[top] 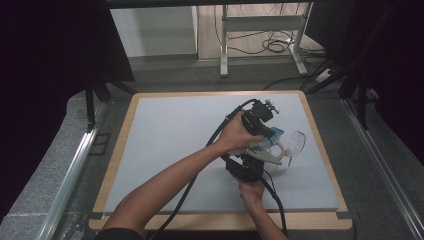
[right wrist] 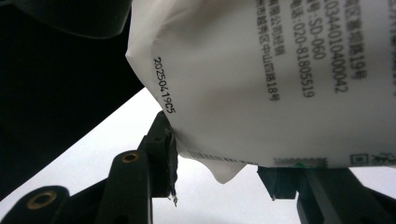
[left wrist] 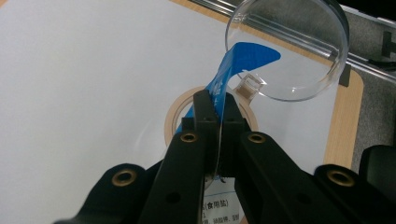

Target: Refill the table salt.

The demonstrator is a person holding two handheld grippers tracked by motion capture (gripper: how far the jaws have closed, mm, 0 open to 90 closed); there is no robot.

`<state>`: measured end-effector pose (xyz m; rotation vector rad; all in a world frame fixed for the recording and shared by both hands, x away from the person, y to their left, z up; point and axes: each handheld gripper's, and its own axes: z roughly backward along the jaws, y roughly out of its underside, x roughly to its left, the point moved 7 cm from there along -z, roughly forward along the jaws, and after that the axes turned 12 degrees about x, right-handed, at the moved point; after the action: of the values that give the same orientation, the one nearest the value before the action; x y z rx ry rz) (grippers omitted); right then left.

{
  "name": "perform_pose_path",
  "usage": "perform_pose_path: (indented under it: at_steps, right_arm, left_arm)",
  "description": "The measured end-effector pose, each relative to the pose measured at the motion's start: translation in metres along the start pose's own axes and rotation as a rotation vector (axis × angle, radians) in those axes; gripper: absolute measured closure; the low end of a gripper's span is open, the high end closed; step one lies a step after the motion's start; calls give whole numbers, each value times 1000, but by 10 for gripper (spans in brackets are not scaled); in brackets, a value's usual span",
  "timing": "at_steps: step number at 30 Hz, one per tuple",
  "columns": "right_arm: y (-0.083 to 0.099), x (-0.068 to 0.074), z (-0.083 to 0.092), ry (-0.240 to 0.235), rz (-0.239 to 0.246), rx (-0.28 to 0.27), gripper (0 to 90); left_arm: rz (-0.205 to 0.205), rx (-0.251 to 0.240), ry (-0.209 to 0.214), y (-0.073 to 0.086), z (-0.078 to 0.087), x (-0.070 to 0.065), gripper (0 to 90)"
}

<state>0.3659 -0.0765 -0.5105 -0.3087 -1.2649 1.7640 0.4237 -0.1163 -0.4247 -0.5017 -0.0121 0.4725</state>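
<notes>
Over the bench [top: 175, 150] I hold the salt bag [right wrist: 261, 79] above the clear bowl [left wrist: 287, 51]: right claw [right wrist: 217, 186] grasping its body, left claw [left wrist: 217, 112] clenched on its blue corner [left wrist: 243, 60]. Overtilting could spill salt past the rim.

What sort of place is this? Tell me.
Probably a lab or recording workspace, not a home: a padded table ringed by black curtains, metal rails beside it, and loose cables on the floor under a bare desk frame.
</notes>
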Motion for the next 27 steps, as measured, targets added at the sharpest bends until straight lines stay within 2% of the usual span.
perform_pose_path:
  at_steps: [27]
  right_arm:
    - [-3,1,1,-3,-7,-9,538]
  left_arm:
    - [-10,8,4,-1,0,0,900]
